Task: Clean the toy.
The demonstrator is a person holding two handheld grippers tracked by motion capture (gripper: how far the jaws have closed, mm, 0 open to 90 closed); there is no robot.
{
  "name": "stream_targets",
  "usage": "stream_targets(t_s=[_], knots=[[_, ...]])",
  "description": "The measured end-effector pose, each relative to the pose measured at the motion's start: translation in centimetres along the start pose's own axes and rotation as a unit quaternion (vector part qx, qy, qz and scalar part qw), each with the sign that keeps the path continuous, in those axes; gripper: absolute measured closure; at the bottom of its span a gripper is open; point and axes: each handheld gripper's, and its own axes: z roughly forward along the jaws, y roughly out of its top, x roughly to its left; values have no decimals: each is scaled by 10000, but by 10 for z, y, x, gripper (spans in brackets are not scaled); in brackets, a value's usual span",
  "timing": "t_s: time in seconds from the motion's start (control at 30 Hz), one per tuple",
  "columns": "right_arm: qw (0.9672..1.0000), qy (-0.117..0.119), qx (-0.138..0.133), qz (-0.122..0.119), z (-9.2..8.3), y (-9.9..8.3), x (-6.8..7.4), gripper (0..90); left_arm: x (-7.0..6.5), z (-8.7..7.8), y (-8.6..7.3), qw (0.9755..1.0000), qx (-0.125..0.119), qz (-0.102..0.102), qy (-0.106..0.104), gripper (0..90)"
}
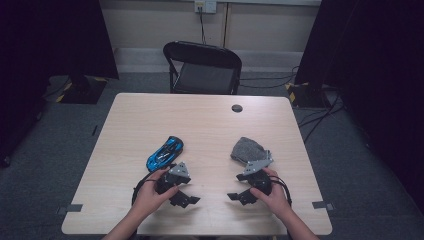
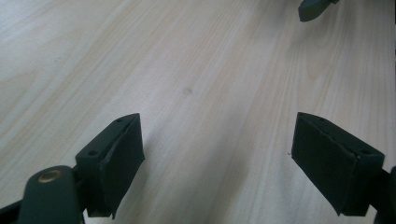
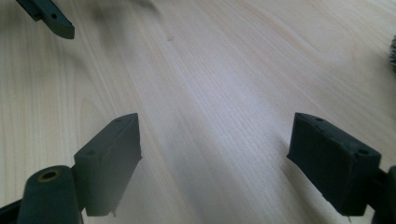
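Observation:
A blue and black toy car (image 1: 165,153) lies on the wooden table (image 1: 205,120), just beyond my left gripper (image 1: 186,198). A grey folded cloth (image 1: 247,149) lies beyond my right gripper (image 1: 239,196). Both grippers rest low near the table's front edge, held by hands and pointing toward each other. In the left gripper view the left gripper (image 2: 218,161) stands open over bare wood, nothing between its jaws. The right gripper (image 3: 215,161) is open in the same way in its own view. A tip of the other gripper (image 2: 312,8) shows at the top of each gripper view.
A black folding chair (image 1: 204,67) stands behind the table's far edge. A round dark cable hole (image 1: 237,108) sits near the far side of the tabletop. Dark curtains and stands flank the table; cables run on the floor at right.

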Motion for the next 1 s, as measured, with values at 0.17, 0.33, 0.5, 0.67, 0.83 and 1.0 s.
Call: stream_targets(t_s=[0.17, 0.33, 0.5, 0.67, 0.83, 1.0], knots=[[10000, 11, 61, -59, 2, -2, 2, 164, -4, 4, 1, 9999, 66, 79, -58, 165], [9999, -4, 120, -121, 4, -3, 5, 164, -8, 7, 0, 9998, 108, 126, -61, 166], [9998, 15, 142, -149, 5, -4, 7, 164, -10, 10, -3, 9997, 129, 178, -49, 166], [9997, 22, 129, -184, 6, -5, 8, 159, -13, 13, -4, 9995, 151, 292, -25, 164], [9996, 3, 93, -260, 6, -7, 10, 159, -15, 16, -6, 9993, 38, 362, 71, 154], [9992, -67, 57, -401, 7, -9, 12, 156, -17, 17, -8, 9974, 75, 692, 168, 147]])
